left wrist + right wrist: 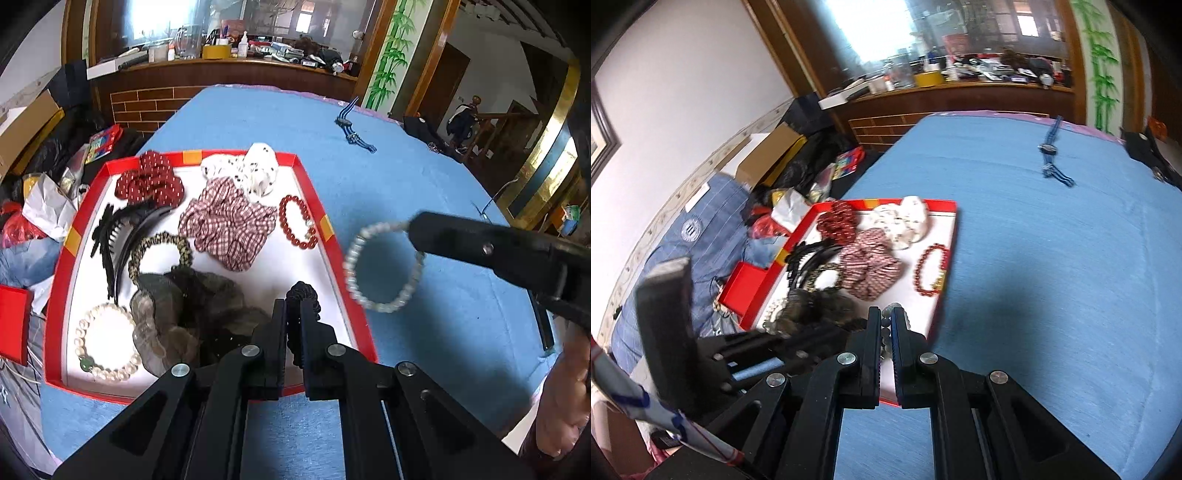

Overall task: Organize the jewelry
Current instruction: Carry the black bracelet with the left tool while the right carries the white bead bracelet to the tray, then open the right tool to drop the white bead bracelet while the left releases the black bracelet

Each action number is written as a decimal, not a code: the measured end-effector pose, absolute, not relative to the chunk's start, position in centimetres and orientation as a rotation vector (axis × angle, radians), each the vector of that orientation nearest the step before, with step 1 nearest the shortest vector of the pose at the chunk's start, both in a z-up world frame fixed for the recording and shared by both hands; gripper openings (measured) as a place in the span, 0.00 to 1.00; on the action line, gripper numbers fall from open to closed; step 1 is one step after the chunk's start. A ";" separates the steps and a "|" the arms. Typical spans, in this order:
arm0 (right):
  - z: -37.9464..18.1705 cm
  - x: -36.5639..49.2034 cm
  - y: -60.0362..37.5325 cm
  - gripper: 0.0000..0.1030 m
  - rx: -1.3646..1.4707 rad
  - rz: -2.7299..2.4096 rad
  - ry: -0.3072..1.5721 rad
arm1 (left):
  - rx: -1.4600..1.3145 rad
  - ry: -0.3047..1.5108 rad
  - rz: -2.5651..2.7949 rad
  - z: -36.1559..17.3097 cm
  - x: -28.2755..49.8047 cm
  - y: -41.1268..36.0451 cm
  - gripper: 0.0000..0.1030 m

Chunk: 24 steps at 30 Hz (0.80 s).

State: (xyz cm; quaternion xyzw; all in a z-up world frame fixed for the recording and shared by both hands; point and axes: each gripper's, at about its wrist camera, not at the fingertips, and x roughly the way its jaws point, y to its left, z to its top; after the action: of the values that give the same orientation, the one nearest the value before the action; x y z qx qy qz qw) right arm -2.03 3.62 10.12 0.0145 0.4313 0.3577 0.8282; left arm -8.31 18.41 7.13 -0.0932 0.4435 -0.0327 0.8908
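Both grippers hold jewelry at the red tray (314, 192).
Left gripper (293, 308) pinches a black hair tie (303, 295) over it; right gripper (885, 317) clamps a pearl bracelet (384, 266) beside it.

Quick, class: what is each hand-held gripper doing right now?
Left hand-held gripper: closed on a black coiled hair tie.
Right hand-held gripper: closed on a pale pearl-bead bracelet.

Right claw (885, 325) clamped on a pale beaded bracelet (892, 309), above the red tray's (951, 236) near corner.
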 end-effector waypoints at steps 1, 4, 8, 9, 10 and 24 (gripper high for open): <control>10.0 -1.9 4.2 0.05 0.026 0.766 0.918 | -0.196 0.925 -0.066 6.9 -8.3 18.5 0.06; 9.6 -1.3 5.6 0.06 0.022 0.779 0.931 | -0.199 0.932 -0.059 6.3 -8.2 18.8 0.06; 9.0 -0.3 7.1 0.06 0.038 0.794 0.946 | -0.212 0.935 -0.061 5.8 -8.2 19.1 0.06; 8.8 0.1 7.5 0.06 0.046 0.795 0.955 | -0.214 0.936 -0.060 5.7 -8.2 19.1 0.06; 8.6 0.3 7.8 0.06 0.047 0.797 0.962 | -0.215 0.936 -0.061 5.6 -8.2 19.1 0.06; 3.7 3.9 8.6 0.06 0.022 0.681 1.059 | -0.195 0.950 -0.046 4.5 -7.8 19.2 0.06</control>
State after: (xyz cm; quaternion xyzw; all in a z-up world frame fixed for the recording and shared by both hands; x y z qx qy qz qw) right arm 3.90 8.55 3.70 0.0103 0.4953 0.3185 0.8082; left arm -7.81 19.21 4.51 -0.0939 0.4564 -0.0219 0.8845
